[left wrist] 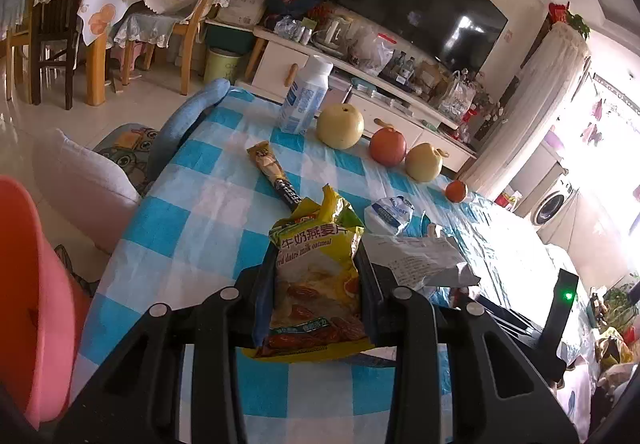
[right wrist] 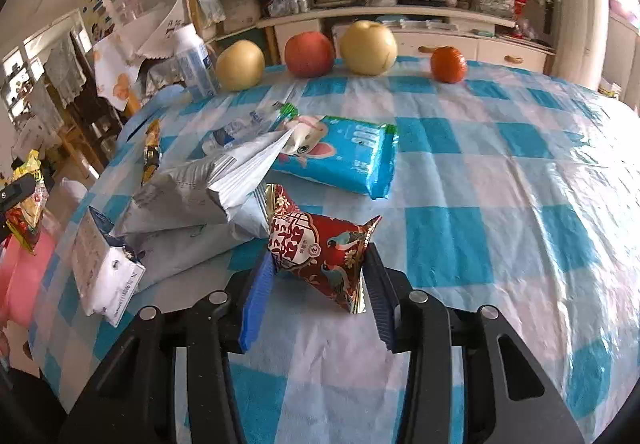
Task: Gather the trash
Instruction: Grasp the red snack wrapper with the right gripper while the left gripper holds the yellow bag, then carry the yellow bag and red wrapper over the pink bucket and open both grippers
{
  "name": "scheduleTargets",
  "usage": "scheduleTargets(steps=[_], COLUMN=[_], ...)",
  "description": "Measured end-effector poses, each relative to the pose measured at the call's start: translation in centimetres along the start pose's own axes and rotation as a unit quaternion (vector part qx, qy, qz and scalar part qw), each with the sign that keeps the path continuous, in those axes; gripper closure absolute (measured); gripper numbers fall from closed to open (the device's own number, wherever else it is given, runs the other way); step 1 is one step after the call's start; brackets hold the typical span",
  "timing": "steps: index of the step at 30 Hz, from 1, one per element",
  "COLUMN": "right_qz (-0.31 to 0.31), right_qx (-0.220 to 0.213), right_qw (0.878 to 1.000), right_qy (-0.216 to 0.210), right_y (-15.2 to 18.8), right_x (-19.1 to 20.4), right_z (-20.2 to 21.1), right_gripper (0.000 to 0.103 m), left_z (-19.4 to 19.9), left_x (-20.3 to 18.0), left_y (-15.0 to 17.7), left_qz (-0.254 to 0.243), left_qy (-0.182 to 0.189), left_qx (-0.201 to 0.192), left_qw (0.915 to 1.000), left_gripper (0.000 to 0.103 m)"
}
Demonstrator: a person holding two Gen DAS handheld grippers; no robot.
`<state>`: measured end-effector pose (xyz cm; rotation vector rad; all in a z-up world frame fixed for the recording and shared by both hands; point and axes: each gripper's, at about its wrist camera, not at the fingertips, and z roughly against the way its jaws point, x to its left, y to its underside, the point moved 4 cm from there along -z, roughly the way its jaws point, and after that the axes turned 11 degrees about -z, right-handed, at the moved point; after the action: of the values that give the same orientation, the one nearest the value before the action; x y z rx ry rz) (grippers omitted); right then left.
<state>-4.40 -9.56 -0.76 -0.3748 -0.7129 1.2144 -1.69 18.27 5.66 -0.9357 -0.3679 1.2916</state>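
My left gripper (left wrist: 318, 260) is shut on a yellow oatmeal packet (left wrist: 316, 284) and holds it above the checked table (left wrist: 192, 211). A pink bin (left wrist: 36, 284) stands at the left, beside the table. My right gripper (right wrist: 320, 256) is shut on a red patterned snack wrapper (right wrist: 320, 248) just above the cloth. Other trash lies on the table: crumpled white paper (right wrist: 192, 199), a blue wet-wipe pack (right wrist: 348, 159), a brown stick wrapper (left wrist: 272, 167), a white-blue wrapper (left wrist: 388, 213) and a small white pack (right wrist: 104, 268).
A milk bottle (left wrist: 306, 95), two pears (left wrist: 340, 125), an apple (left wrist: 387, 146) and a tangerine (left wrist: 456, 191) stand along the table's far edge. A TV cabinet (left wrist: 360, 83) and dining chairs (left wrist: 200, 23) are behind. A white cushion (left wrist: 80, 183) lies left of the table.
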Motion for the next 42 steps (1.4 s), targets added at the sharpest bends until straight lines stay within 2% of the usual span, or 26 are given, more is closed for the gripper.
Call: scheduleTargets(steps=[10, 19, 26, 31, 37, 42], right_qz=[-0.024, -0.025, 0.023, 0.065, 0.133, 0.185], right_qx=[-0.031, -0.050, -0.067, -0.054, -0.021, 0.005], right_qw=[0.999, 0.998, 0.994, 0.987, 0.969, 0.952], right_qy=[0.013, -0.015, -0.080, -0.138, -0.206, -0.243], right_y=[0.2, 0.8, 0.7, 1.5, 3.5, 5.6], right_x=[-0.4, 1.9, 9.1, 15.4, 25.0, 32.1], right_z=[4.1, 8.3, 11.8, 12.9, 12.8, 11.2], right_gripper=[0.057, 0.058, 0.058, 0.057, 0.057, 0.057], left_z=[2.0, 4.3, 6.9, 9.1, 11.1, 12.4], left_x=[1.7, 3.8, 6.7, 10.2, 15.1, 18.2], left_y=[-0.2, -0.5, -0.8, -0.6, -0.2, 0.3], left_qz=[0.013, 0.020, 0.035, 0.066, 0.109, 0.136], left_qy=[-0.003, -0.016, -0.048, -0.079, -0.119, -0.146], left_qx=[-0.017, -0.038, -0.061, -0.075, -0.085, -0.089], left_qw=[0.9998, 0.9990, 0.9963, 0.9919, 0.9832, 0.9759], left_gripper=[0.066, 0.066, 0.066, 0.066, 0.066, 0.066])
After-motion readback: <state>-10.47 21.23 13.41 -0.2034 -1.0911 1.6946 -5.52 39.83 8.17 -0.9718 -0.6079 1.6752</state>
